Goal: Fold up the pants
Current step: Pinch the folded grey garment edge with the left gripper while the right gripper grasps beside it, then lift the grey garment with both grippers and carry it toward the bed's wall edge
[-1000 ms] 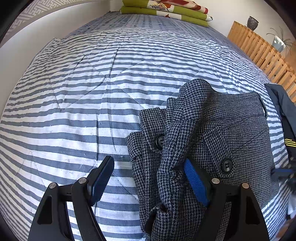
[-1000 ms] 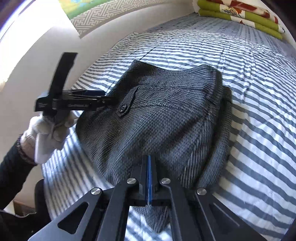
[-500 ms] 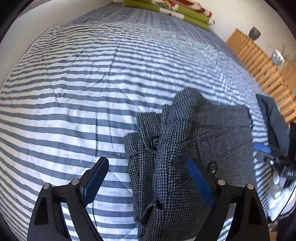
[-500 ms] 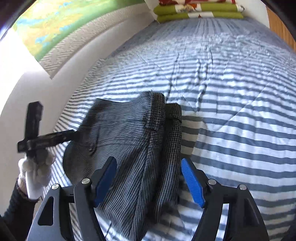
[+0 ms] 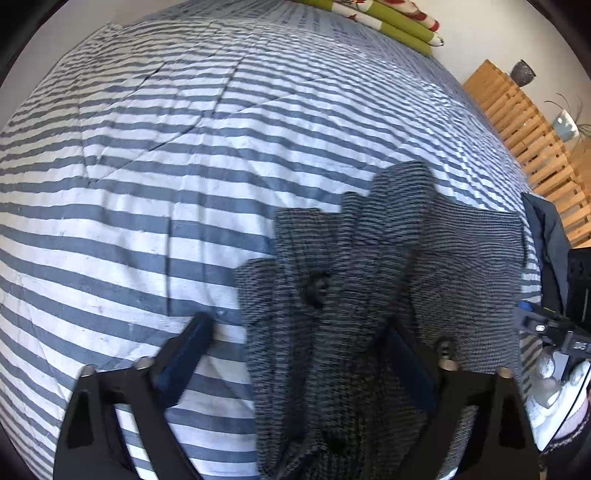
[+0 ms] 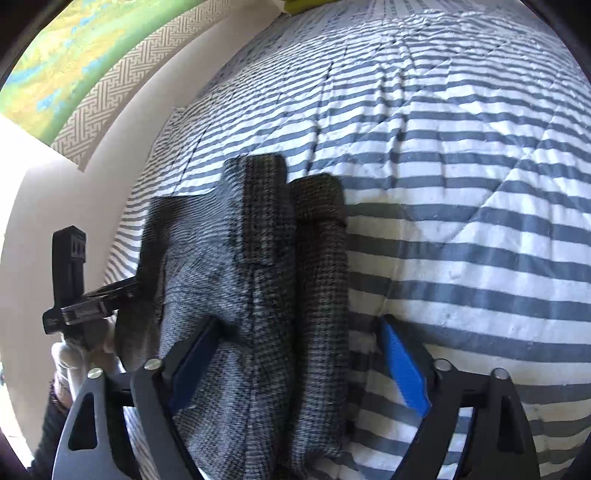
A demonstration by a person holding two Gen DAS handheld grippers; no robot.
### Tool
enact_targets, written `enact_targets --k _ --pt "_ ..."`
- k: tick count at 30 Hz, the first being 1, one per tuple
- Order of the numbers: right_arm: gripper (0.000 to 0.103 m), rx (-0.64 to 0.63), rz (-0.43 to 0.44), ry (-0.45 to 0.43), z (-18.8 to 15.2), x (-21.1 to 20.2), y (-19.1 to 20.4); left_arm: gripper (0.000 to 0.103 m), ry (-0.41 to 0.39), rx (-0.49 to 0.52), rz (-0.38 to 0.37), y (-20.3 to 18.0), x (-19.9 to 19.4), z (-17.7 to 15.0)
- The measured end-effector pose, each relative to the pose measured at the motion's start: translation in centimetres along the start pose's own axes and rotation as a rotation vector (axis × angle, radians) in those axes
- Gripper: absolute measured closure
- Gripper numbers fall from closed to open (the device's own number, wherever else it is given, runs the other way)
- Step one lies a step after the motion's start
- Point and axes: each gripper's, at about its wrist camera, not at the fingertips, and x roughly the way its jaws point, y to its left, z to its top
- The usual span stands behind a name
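The grey houndstooth pants (image 5: 369, 266) lie folded in a thick bundle on the striped bedspread (image 5: 147, 147). My left gripper (image 5: 297, 358) straddles the bunched buttoned edge. Its jaws are closing, the right pad (image 5: 410, 365) is sunk in a fold and the left pad (image 5: 184, 350) is over bare bedspread. In the right wrist view my right gripper (image 6: 299, 363) straddles the pants (image 6: 266, 295) from the other side, jaws closing. Its left pad (image 6: 195, 354) touches cloth and its right pad (image 6: 402, 373) is off the cloth, over stripes. Neither pair of pads pinches the fabric.
Folded green and red blankets (image 5: 391, 22) lie at the bed's head. A wooden slatted frame (image 5: 517, 122) with vases runs along the right side, and a dark garment (image 5: 546, 236) lies by it. A wall (image 6: 92, 177) borders the bed's other side. White-gloved hands (image 5: 554, 387) hold the grippers.
My right gripper has gone from shut to open, rolled, and now spans the folded pants. My left gripper shifted slightly over the buttoned edge and stays wide.
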Motion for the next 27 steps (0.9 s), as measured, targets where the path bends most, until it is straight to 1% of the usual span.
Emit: enact_targets --k 1,2,4,5,7,9,12,15,18,23,27 --pt "0.050 0.020 0.040 0.020 0.0 0.4 -0.1 0.023 -0.002 -0.004 -0.006 -0.2 -0.1 0.0" --pt "0.053 0.037 0.043 0.017 -0.2 0.5 -0.2 0.028 -0.001 -0.010 -0.014 -0.4 -0.1 -0.1" --pt "0.060 0.038 0.039 0.003 -0.4 0.4 0.0 0.031 -0.007 -0.026 -0.004 -0.5 -0.3 -0.1" --pt "0.073 0.039 0.051 0.001 -0.6 0.4 0.2 0.033 -0.009 -0.030 0.000 -0.6 -0.4 -0.2" --pt "0.079 0.035 0.031 -0.018 -0.8 0.0 0.8 0.039 -0.021 -0.041 0.003 -0.6 -0.9 -0.4" --pt "0.084 0.011 -0.002 -0.035 -0.9 -0.4 1.7 0.053 -0.031 -0.050 0.001 -0.7 -1.5 -0.8" --pt "0.088 -0.014 -0.033 -0.058 -1.1 -1.4 3.1 0.062 -0.042 -0.046 0.004 -0.8 -2.6 -0.3" --pt "0.090 -0.056 -0.058 -0.074 -1.2 -2.5 4.3 0.067 -0.044 -0.047 -0.006 -0.7 -3.3 -0.2" --pt "0.091 -0.075 -0.064 -0.096 -1.2 -3.3 5.7 0.071 -0.058 -0.042 -0.013 -0.6 -4.4 -0.7" --pt "0.092 -0.106 -0.057 -0.132 -1.9 -5.5 8.1 0.074 -0.109 0.001 0.011 -1.5 -7.3 -1.4" --pt "0.092 -0.154 -0.035 -0.155 -2.0 -6.7 11.3 0.075 -0.162 -0.025 0.007 -0.2 -10.5 -1.6"
